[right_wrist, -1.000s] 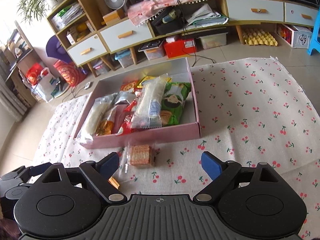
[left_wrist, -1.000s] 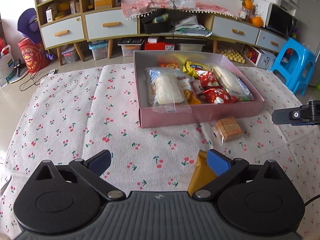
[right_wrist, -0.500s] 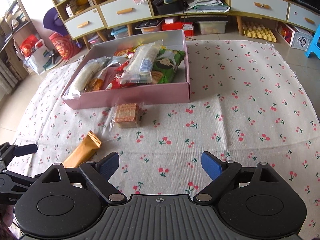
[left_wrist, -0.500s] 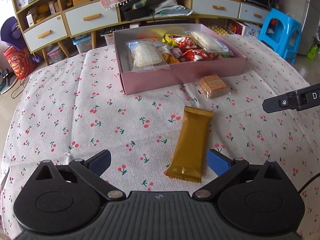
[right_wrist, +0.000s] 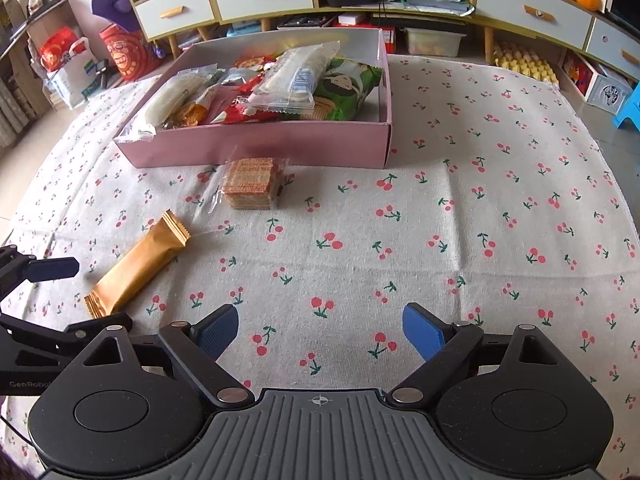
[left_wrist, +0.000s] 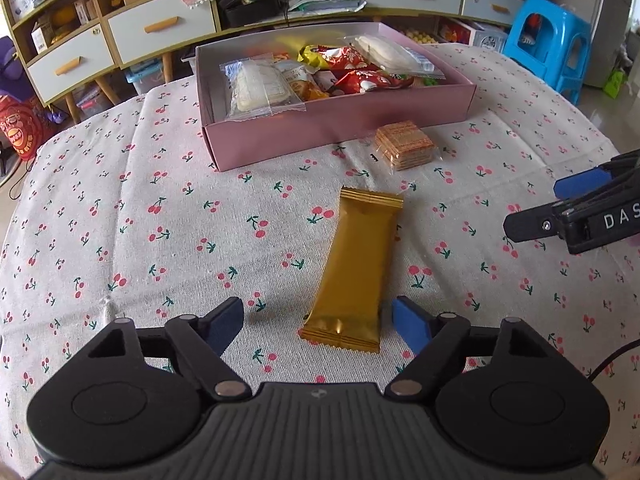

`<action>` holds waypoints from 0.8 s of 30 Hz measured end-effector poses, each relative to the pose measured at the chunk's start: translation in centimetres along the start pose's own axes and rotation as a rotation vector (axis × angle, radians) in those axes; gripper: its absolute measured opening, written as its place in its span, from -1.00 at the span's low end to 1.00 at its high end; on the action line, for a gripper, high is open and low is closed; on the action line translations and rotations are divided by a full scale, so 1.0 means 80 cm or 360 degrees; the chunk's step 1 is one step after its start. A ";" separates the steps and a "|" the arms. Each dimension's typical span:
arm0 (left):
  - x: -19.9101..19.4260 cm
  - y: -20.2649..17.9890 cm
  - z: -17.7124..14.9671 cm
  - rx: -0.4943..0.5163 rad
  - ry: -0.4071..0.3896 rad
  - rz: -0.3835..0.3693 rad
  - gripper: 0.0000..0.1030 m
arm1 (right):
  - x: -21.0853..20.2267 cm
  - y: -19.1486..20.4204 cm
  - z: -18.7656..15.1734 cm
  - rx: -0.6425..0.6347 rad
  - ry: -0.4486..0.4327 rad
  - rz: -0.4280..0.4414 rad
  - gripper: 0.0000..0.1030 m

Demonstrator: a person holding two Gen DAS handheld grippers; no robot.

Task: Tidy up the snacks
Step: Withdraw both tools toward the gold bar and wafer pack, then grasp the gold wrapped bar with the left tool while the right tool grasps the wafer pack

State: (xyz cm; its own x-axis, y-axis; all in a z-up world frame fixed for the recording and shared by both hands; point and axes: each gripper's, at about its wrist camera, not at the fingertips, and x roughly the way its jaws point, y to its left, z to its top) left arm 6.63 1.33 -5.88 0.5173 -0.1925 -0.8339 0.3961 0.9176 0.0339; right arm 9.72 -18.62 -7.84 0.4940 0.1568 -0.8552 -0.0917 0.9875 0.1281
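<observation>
A gold bar lies flat on the cherry cloth, its near end between the blue pads of the left gripper. The jaws have just been closing but stand apart, touching nothing. The right gripper hangs with jaws wide and empty over bare cloth (much open room to its right). A wafer pack sits just beside the pink box's near wall. The box is crowded with snacks.

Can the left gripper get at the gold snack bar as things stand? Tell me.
Probably yes. The left gripper, its jaws just closing but not yet touching, already has the near end of the gold snack bar between its fingers, flat on the cherry-print cloth with nothing in the way.
</observation>
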 end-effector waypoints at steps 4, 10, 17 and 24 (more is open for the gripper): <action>0.002 0.003 0.003 -0.0057 -0.0018 -0.0044 0.23 | 0.007 0.007 0.002 -0.0013 0.0014 0.0003 0.77; 0.000 0.002 0.008 -0.0063 -0.0068 -0.0072 -0.38 | 0.019 0.018 0.008 -0.0015 0.0021 -0.0004 0.77; 0.001 0.020 0.009 -0.0167 -0.0079 0.0054 -0.41 | 0.032 0.030 0.021 0.0028 0.0004 -0.0035 0.78; -0.001 0.050 0.006 -0.0313 -0.0061 0.0161 -0.40 | 0.044 0.046 0.039 0.0071 -0.0013 -0.0011 0.81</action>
State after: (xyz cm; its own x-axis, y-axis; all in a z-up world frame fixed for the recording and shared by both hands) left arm 8.50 4.85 -5.40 0.5766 -0.1058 -0.8101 0.1873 0.9823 0.0050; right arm 13.84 -14.42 -8.79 0.5015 0.1499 -0.8521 -0.0499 0.9882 0.1445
